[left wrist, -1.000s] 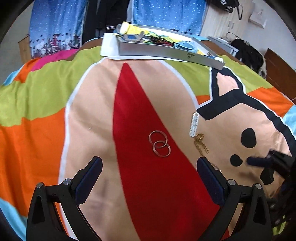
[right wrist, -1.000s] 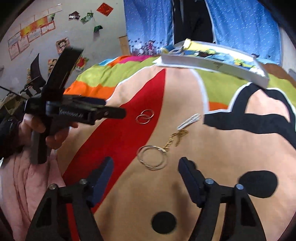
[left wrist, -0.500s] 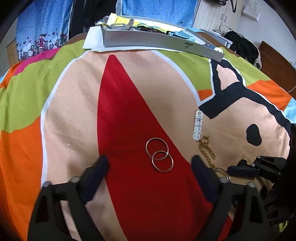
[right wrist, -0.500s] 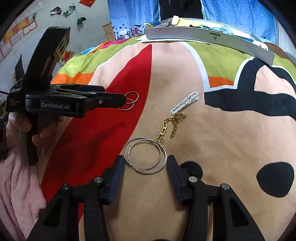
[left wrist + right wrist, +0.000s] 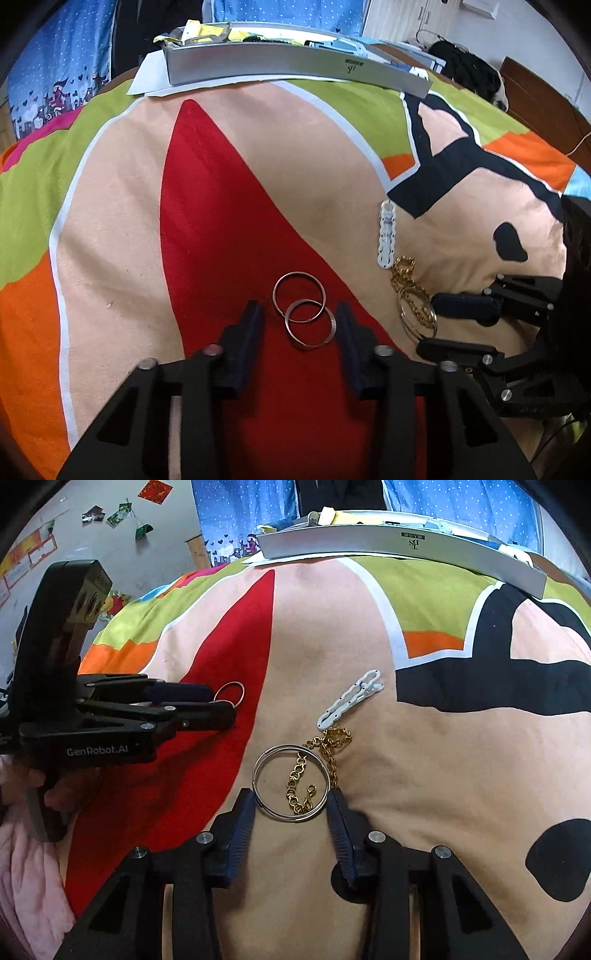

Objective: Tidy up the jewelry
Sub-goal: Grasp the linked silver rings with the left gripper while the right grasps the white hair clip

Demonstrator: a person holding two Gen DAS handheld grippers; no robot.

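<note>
Two copper rings [image 5: 303, 311] lie linked on the red patch of the bedspread [image 5: 229, 184]. My left gripper [image 5: 299, 328] is open, low over them, its fingers either side of the nearer ring. Two silver hoops [image 5: 291, 783] lie flat on the peach cloth, with part of a gold chain [image 5: 334, 738] inside them. My right gripper [image 5: 291, 806] stands open, its pads right at the hoops' rim on both sides. A white link bracelet [image 5: 351, 698] lies just beyond the chain. From the right wrist, the left gripper [image 5: 225, 705] shows side-on with one copper ring [image 5: 231, 693] poking past its tips.
A long grey box [image 5: 295, 62] full of small items sits on white paper at the bed's far edge. A hand in a pink sleeve [image 5: 33, 871] holds the left gripper. A dark bag [image 5: 465, 70] and wooden furniture [image 5: 546, 107] stand beyond the bed on the right.
Both grippers have come down and forward onto the jewelry and narrowed their jaws: the left around the copper rings, the right around the silver hoops. The jewelry has not moved.
</note>
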